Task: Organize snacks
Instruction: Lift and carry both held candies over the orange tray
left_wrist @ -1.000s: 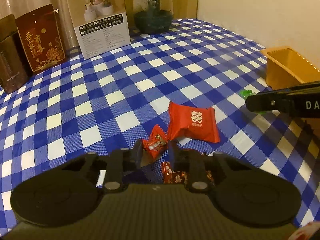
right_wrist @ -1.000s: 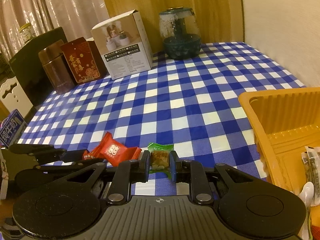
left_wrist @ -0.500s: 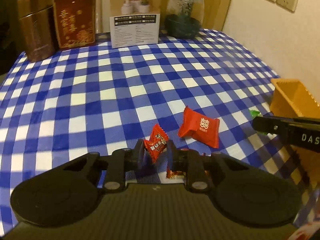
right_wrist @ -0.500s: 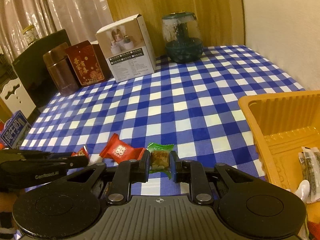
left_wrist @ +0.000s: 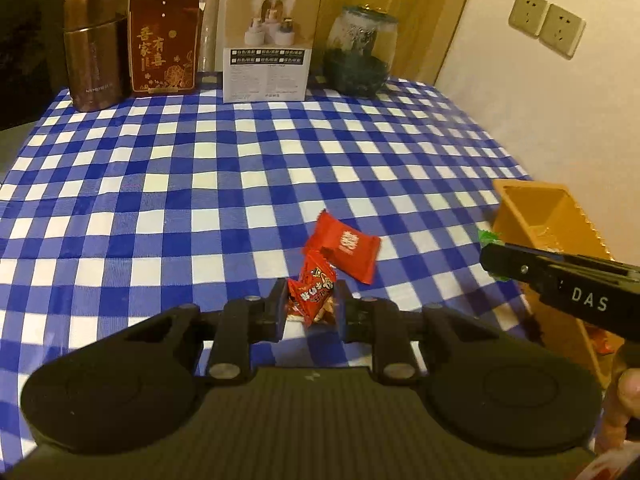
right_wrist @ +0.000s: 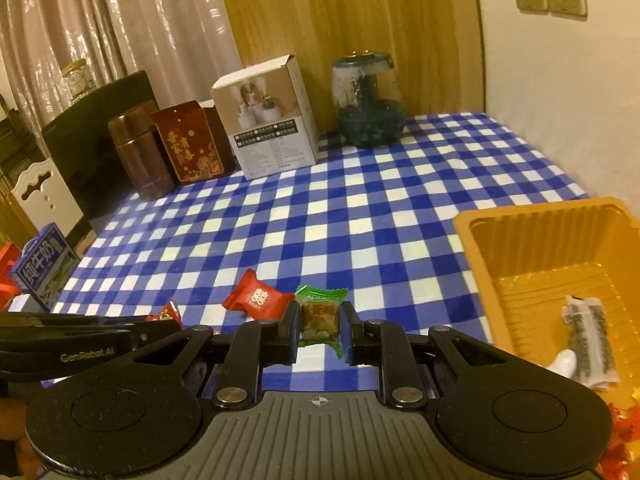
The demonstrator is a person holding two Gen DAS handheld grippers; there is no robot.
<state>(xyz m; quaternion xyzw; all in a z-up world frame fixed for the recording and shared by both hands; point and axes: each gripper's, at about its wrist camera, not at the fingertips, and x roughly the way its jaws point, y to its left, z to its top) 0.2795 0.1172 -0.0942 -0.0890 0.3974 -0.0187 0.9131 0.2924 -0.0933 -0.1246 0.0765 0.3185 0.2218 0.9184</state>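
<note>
Left gripper [left_wrist: 311, 305] clamped on small red candy [left_wrist: 313, 295], raised above checked tablecloth [left_wrist: 168, 200]. Right gripper [right_wrist: 319, 325] pinching green-wrapped sweet [right_wrist: 319, 312] beside orange plastic tray [right_wrist: 540, 256]. Glossy red pillow packet [left_wrist: 346, 246] lies on cloth between grippers. Back row: white box [left_wrist: 269, 40], glass jar [left_wrist: 360, 56], brown tin [left_wrist: 96, 46]. Only right view shows tray interior: seed-bar packet [right_wrist: 590, 336], probably sesame.

Blue-and-white checked tablecloth [left_wrist: 200, 184], red packet [left_wrist: 346, 246], green-wrapped sweet [right_wrist: 319, 314], orange tray [right_wrist: 532, 216], brown tin [left_wrist: 96, 48].
</note>
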